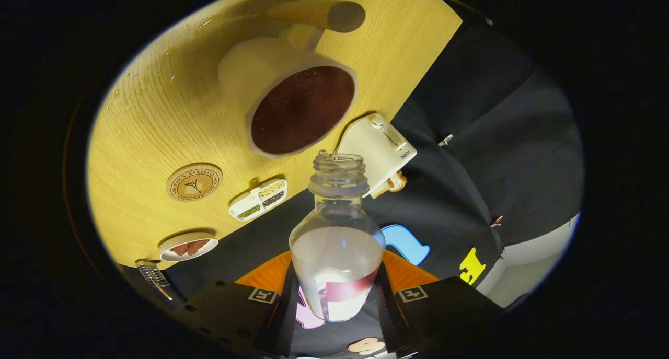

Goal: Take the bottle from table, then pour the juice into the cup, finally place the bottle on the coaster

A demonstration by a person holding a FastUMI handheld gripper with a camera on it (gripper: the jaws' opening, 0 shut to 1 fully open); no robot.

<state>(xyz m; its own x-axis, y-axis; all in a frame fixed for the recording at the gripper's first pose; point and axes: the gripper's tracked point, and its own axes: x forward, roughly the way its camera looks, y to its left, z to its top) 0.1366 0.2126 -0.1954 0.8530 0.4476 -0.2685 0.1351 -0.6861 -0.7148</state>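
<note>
We see the gripper (337, 301) pinching the bottle (337, 244) between its two fingers (272, 296), each finger pressed against a side of the bottle's lower body. The bottle has no cap and looks clear, with a pale label band low down; we cannot tell how much liquid it holds. The whole view is tilted, so the wooden table (157, 113) slants across it. Just beyond the bottle's open mouth stands the cup (292, 100), white, with dark reddish juice filling its inside. The round coaster (194, 182) lies on the table, apart from the cup and off to one side of the bottle neck. Near it we see a small divided tray (258, 199) with coloured fillings, a small plate (188, 246), and a white toaster (379, 150) at the table's edge, just beside the bottle mouth
</note>
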